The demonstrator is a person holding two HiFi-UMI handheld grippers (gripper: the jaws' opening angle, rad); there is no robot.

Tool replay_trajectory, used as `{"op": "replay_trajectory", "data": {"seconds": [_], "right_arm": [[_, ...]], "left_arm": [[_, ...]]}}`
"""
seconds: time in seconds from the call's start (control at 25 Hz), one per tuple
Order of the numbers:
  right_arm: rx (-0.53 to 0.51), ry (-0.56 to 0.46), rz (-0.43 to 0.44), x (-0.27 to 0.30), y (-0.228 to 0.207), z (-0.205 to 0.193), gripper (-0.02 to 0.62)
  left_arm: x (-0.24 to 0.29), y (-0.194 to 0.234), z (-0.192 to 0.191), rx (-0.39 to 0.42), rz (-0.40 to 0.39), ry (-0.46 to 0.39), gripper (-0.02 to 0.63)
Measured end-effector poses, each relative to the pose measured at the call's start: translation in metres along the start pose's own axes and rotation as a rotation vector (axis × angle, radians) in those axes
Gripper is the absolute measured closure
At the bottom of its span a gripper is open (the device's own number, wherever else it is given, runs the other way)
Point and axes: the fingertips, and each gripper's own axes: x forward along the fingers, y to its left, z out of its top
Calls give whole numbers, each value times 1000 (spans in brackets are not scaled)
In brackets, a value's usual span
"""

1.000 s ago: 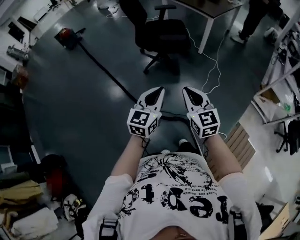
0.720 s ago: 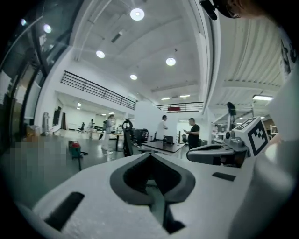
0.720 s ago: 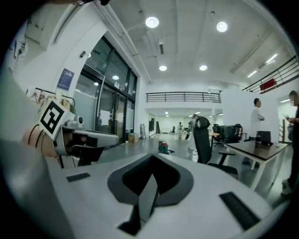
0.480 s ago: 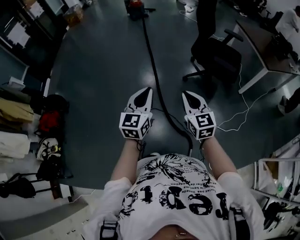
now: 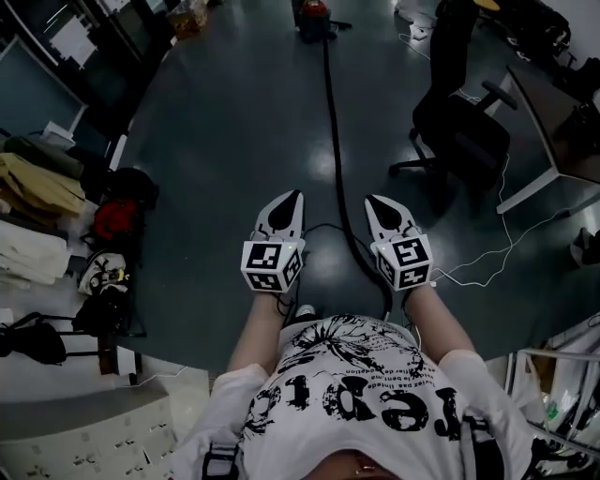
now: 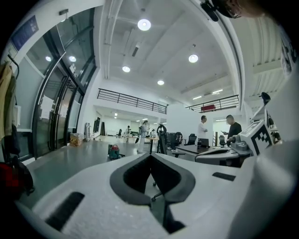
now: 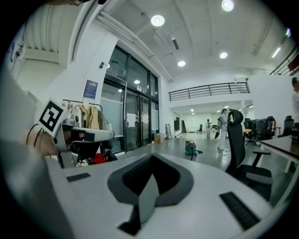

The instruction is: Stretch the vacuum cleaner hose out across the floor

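Left gripper (image 5: 292,196): jaws pressed together with nothing between them, held over the floor (image 5: 225,141) just left of the hose.
Right gripper (image 5: 373,201): jaws together and empty, just right of the hose.
Hose (image 5: 333,141): black, lying on the floor in a nearly straight line from the red vacuum cleaner (image 5: 312,19) far ahead, passing between the two grippers towards the person's feet.
Office chair (image 5: 464,131): stands right of the hose, near it but apart.
White cable (image 5: 497,253): trails over the floor beside the tabletop (image 5: 562,141).
Bags and clothes (image 5: 117,220): heaped at the left, well apart from the hose.

Two tools (image 5: 291,197) (image 5: 374,201), apparently one hose (image 5: 334,141)
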Motion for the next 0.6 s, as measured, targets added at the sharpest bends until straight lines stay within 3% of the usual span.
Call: {"op": "replay_trajectory", "data": {"seconds": [0.28, 0.6], "right_arm": [[-22, 8, -64, 33, 11, 16, 592], [-24, -7, -95, 78, 40, 27, 592]], "left_arm": [[1, 53, 33, 84, 5, -47, 601], [-1, 115, 40, 65, -4, -48, 601]]}}
